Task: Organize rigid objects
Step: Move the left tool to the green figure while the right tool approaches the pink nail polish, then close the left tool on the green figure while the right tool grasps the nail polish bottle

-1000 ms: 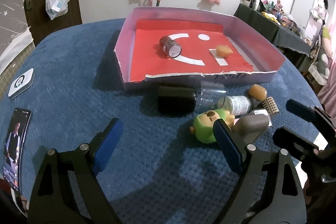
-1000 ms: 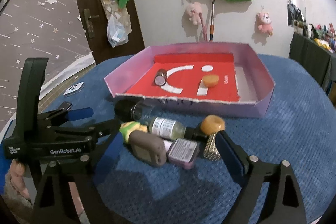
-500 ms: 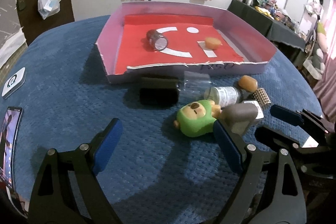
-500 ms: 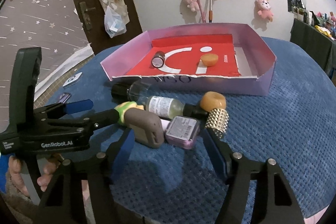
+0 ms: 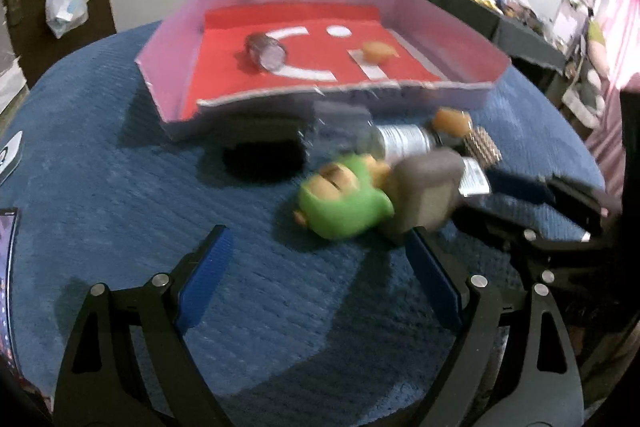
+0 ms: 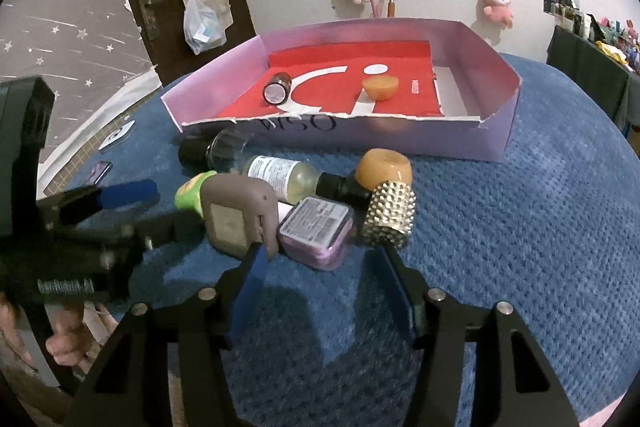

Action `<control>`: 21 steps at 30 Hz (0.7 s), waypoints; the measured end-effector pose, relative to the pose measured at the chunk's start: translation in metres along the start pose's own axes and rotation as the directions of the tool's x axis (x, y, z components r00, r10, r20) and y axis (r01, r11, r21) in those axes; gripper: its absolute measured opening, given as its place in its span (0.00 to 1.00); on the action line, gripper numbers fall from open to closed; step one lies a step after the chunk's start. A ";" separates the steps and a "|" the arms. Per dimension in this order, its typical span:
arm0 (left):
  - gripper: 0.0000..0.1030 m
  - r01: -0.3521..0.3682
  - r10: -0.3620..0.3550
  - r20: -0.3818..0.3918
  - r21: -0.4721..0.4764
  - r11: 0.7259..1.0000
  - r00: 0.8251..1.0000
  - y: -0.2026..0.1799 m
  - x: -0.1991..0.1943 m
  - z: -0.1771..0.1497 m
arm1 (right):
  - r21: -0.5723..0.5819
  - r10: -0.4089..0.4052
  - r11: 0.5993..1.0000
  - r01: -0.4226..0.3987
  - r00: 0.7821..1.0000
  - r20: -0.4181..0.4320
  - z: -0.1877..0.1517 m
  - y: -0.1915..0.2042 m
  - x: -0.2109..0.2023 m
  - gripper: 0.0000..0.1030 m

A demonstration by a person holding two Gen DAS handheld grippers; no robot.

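Left gripper (image 5: 316, 275) gapes wide, empty, near green toy (image 5: 344, 203). Right gripper (image 6: 320, 263) (jaws just been closing) hasn't pinched pink case (image 6: 316, 231) yet, in pile before tray (image 6: 496, 143). Prob. light, stiff, slick plastic; take flat sides.

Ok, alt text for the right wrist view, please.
The right hand-held gripper, jaws partly closed but gripping nothing, points at a small pink-lidded box in a clutter of bottles and toys on a blue cloth. Behind it, a pink tray holds a small jar and an orange piece.
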State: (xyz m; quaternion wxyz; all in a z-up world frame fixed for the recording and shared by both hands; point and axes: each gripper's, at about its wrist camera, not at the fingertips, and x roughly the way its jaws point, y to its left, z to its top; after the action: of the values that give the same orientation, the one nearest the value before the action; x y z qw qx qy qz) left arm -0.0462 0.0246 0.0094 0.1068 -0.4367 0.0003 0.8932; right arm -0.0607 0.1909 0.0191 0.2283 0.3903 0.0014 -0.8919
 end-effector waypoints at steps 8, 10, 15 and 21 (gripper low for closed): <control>0.87 0.038 -0.037 0.020 -0.038 0.999 0.999 0.011 0.002 0.011 | -0.040 0.055 0.998 -0.055 0.998 -0.005 0.010 0.002 0.014 0.57; 0.87 0.052 -0.051 0.020 -0.037 0.998 0.998 0.012 0.003 0.012 | -0.047 0.063 0.997 -0.063 0.998 -0.006 0.011 0.003 0.016 0.58; 0.87 0.092 -0.092 0.027 -0.025 0.995 0.995 0.011 0.004 0.017 | -0.071 0.052 0.996 -0.053 0.998 -0.020 0.010 0.003 0.014 0.46; 0.87 0.081 -0.081 0.038 -0.013 0.997 0.996 0.025 -0.003 0.015 | -0.151 0.079 0.985 -0.087 0.995 -0.057 0.004 0.005 0.005 0.44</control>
State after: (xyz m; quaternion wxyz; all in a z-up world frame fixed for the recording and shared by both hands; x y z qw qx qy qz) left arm -0.0611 0.0014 0.0183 0.1398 -0.4203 -0.0259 0.8962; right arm -0.0648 0.1837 0.0193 0.2944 0.3937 0.0595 -0.8688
